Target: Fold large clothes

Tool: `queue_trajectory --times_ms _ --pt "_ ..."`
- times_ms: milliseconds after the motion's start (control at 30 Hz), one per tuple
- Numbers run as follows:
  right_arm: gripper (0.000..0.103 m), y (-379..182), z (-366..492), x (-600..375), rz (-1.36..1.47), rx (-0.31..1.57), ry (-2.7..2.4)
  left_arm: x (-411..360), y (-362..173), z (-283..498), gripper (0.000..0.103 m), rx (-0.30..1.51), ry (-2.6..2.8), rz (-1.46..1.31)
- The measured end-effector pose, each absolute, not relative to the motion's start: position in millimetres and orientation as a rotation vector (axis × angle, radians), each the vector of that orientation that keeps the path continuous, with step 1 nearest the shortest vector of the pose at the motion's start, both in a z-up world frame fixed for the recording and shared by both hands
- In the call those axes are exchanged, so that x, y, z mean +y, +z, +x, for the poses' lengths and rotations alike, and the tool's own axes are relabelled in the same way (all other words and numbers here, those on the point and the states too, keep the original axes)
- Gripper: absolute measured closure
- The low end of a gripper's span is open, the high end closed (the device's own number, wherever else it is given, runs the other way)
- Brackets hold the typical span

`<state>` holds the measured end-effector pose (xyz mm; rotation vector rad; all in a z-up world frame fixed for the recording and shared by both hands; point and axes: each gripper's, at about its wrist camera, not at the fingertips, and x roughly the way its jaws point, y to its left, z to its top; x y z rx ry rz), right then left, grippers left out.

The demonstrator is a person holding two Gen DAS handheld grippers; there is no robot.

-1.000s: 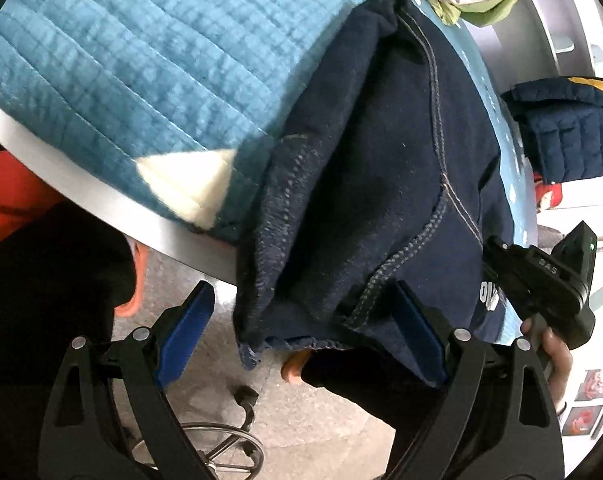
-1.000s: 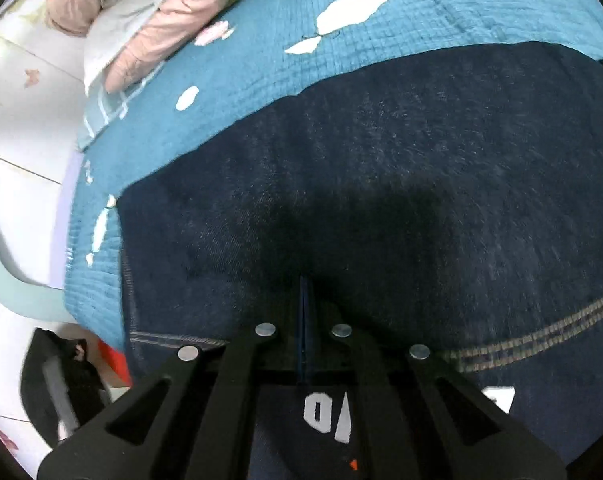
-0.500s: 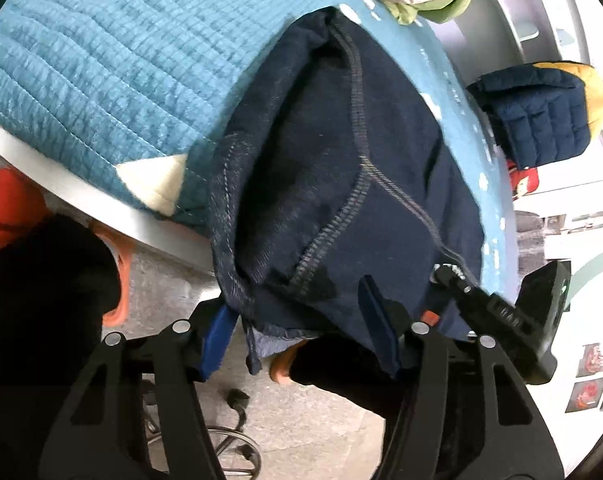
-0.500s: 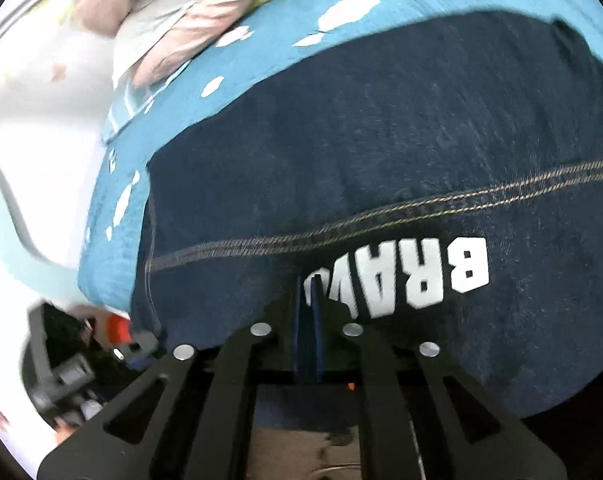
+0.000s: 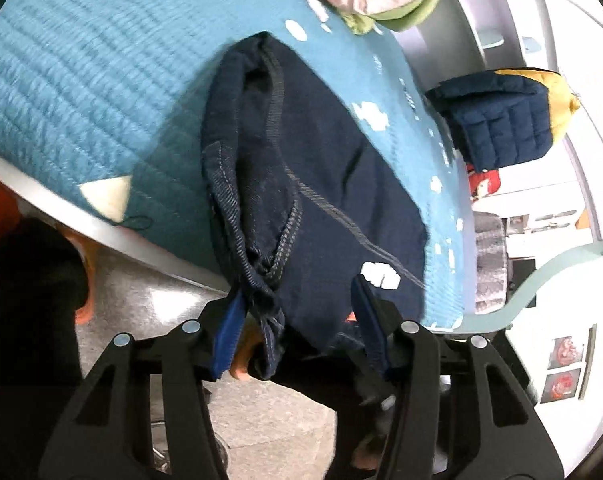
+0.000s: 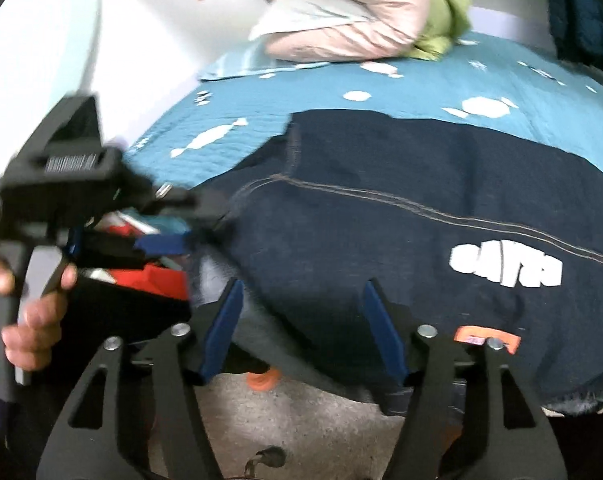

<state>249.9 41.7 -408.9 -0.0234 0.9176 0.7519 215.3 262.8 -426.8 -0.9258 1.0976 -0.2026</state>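
Observation:
A dark navy garment (image 5: pixel 321 184) with pale stitching and white lettering lies folded on the teal quilt (image 5: pixel 81 92), its near edge hanging over the table's front. It also shows in the right wrist view (image 6: pixel 421 208). My left gripper (image 5: pixel 297 320) is open, its blue pads either side of the bunched hanging hem. My right gripper (image 6: pixel 301 320) is open and empty, just in front of the garment's near edge. The left gripper's body (image 6: pixel 73 184) shows at the left in the right wrist view.
A pink and green padded jacket (image 6: pixel 361 12) lies at the far side of the quilt. A navy and yellow quilted jacket (image 5: pixel 505 116) hangs beyond the table. The grey table edge (image 5: pixel 141 240) runs below the quilt, with bare floor (image 6: pixel 321 432) beneath.
My right gripper has opened, let go of the garment and pulled back. My left gripper has narrowed around the hanging hem. The garment now lies flatter on the quilt.

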Motion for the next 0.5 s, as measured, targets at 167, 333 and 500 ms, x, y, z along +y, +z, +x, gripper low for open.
queue_trajectory --times_ms 167,333,500 --pt "0.035 -413.4 241.2 58.7 -0.072 0.894 0.801 254.2 -412.6 223.8 0.051 1.108 -0.236 -0.909" --pt "0.034 -424.2 244.7 74.8 -0.169 0.857 0.776 246.7 -405.7 233.7 0.051 1.116 -0.260 -0.892" --pt "0.033 -435.7 254.4 92.6 -0.218 0.832 0.768 244.0 -405.3 241.5 0.051 1.125 -0.274 -0.921"
